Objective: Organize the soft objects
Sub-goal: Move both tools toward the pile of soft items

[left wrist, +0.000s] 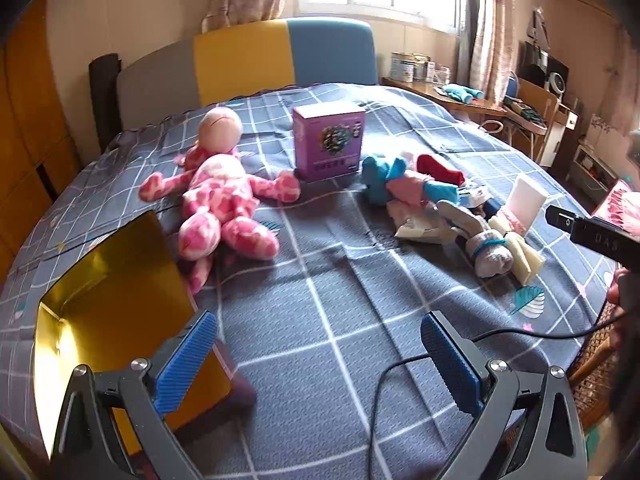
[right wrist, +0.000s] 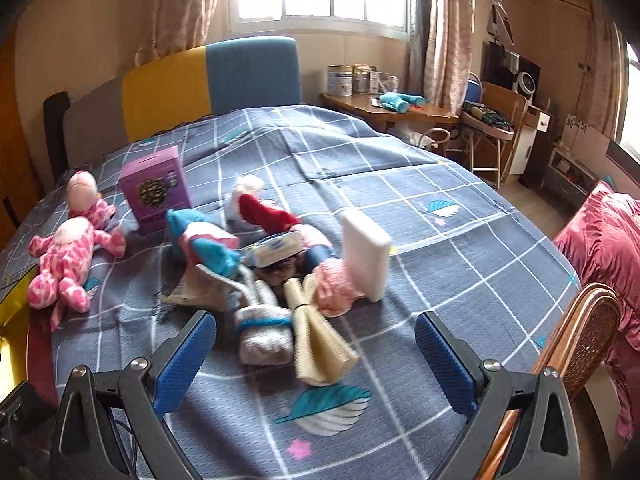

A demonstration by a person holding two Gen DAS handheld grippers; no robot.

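A pink-and-white plush doll (left wrist: 218,204) (right wrist: 64,262) lies on the blue checked bedspread (left wrist: 320,300). Right of it is a heap of soft things: a blue-and-pink sock bundle (left wrist: 394,184) (right wrist: 204,248), a red piece (left wrist: 438,168) (right wrist: 264,210), a grey rolled sock (left wrist: 490,254) (right wrist: 262,332), a cream cloth roll (right wrist: 320,344) and a pink knit item (right wrist: 334,286). My left gripper (left wrist: 320,356) is open above bare bedspread, next to a gold-lined box (left wrist: 112,308). My right gripper (right wrist: 316,360) is open, with the grey sock and cream roll just beyond its fingers.
A purple carton (left wrist: 328,140) (right wrist: 156,190) stands upright mid-bed. A white block (right wrist: 366,254) (left wrist: 528,200) stands on edge beside the heap. A black cable (left wrist: 460,344) crosses the bedspread. A cane chair (right wrist: 576,344) and pink bedding (right wrist: 604,248) sit right. A desk (right wrist: 392,110) stands behind.
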